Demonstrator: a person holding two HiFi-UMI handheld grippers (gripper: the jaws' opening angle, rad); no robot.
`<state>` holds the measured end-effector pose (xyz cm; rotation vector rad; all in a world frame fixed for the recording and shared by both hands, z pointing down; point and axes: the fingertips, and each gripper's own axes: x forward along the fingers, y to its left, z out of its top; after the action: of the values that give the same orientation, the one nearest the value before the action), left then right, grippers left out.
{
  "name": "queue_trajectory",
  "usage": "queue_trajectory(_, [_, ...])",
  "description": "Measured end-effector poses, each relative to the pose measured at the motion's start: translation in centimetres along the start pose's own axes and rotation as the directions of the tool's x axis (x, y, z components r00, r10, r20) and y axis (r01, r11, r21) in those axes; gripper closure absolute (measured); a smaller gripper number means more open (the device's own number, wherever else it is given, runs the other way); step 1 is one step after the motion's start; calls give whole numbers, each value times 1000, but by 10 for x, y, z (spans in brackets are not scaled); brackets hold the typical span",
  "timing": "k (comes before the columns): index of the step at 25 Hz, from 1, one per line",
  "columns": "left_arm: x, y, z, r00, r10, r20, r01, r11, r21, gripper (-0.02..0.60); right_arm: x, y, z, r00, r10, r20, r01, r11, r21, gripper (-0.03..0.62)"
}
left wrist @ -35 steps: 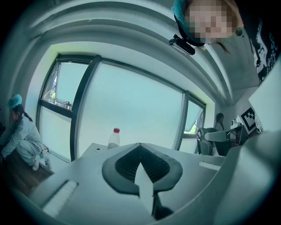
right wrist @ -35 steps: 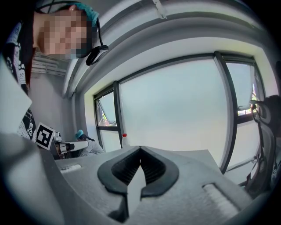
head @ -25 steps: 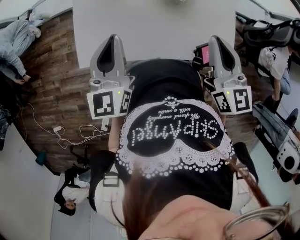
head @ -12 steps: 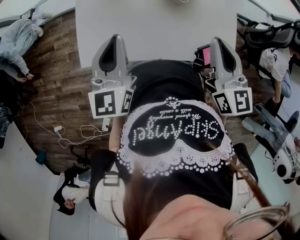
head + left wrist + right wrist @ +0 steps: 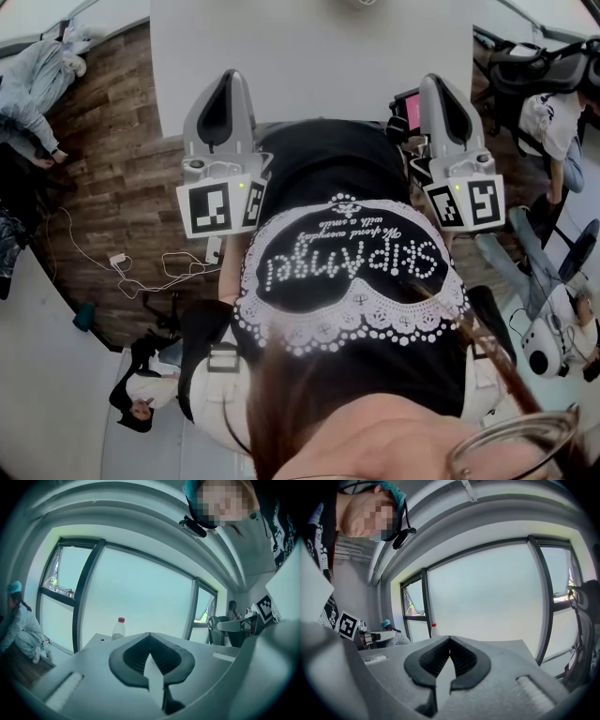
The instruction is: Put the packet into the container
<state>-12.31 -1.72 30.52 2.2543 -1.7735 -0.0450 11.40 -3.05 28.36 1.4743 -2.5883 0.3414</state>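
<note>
Close against the person's black shirt [image 5: 347, 225], with its pale studded lettering and lace-pattern trim, both grippers are held side by side and point away toward a white tabletop [image 5: 309, 56]. On the left gripper [image 5: 228, 82] the marker cube [image 5: 220, 206] sits nearest the body, and its tip reaches over the near edge of the tabletop close to the near left corner. The right gripper [image 5: 439, 86] mirrors it, its marker cube [image 5: 464, 202] by the shirt and its tip over the near edge by the near right corner. In the left gripper view the left gripper [image 5: 150, 634] has its jaws pressed together at the tips with nothing caught between them. The right gripper view shows the right gripper [image 5: 450, 639] the same way, jaws closed tip to tip and empty. Beyond the jaws a clear bottle with a red cap [image 5: 118, 629] stands upright far out on the tabletop, and it shows in the right gripper view too [image 5: 434, 630]. Where the packet and the container lie cannot be told from any view. Off the tabletop's left edge is a wood-plank floor [image 5: 122, 178] with white cables [image 5: 141, 272] lying loose on it. Farther back, tall windows [image 5: 136, 597] fill the wall.
</note>
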Motion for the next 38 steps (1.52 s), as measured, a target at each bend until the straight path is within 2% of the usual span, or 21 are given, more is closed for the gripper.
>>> queue_trajectory(16, [9, -10, -3, 1000, 12, 5, -12, 1000, -3, 580, 2, -14, 0, 1000, 13, 0, -13, 1000, -3, 592])
queue_trajectory(38, [0, -15, 12, 999, -42, 32, 41, 999, 35, 580, -15, -4, 0, 1000, -20, -5, 20, 1000, 4, 592])
